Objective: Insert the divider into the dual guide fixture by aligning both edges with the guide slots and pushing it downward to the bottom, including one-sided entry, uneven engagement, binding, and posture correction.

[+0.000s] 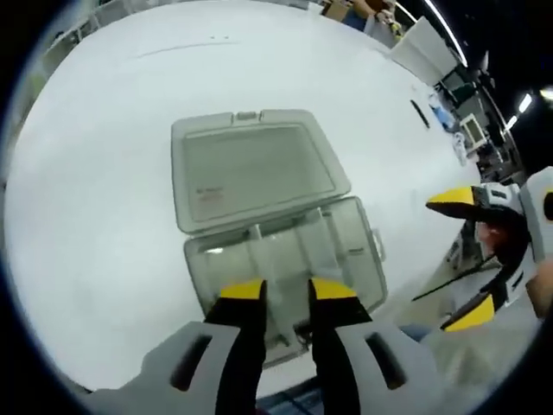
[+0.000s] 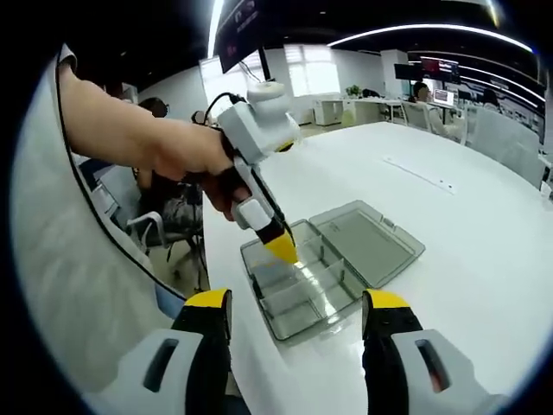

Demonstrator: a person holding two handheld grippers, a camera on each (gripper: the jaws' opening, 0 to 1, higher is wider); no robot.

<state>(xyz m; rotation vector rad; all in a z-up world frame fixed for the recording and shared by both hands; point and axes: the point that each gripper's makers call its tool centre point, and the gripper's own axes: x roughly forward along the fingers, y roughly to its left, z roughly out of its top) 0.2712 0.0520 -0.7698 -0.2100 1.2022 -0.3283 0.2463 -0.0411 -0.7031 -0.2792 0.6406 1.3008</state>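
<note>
A clear compartment box (image 1: pixel 281 251) with its lid (image 1: pixel 255 164) laid open is seen on the white worktop (image 1: pixel 95 173). The left claw (image 1: pixel 285 290) is held over the box's near tray, jaws narrowly parted with nothing visibly gripped between them; no divider can be made out. The right claw (image 2: pixel 294 303) is spread wide and empty, short of the box.

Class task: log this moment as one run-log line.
box: lid open | left gripper: over tray, closure unclear | right gripper: open, back
</note>
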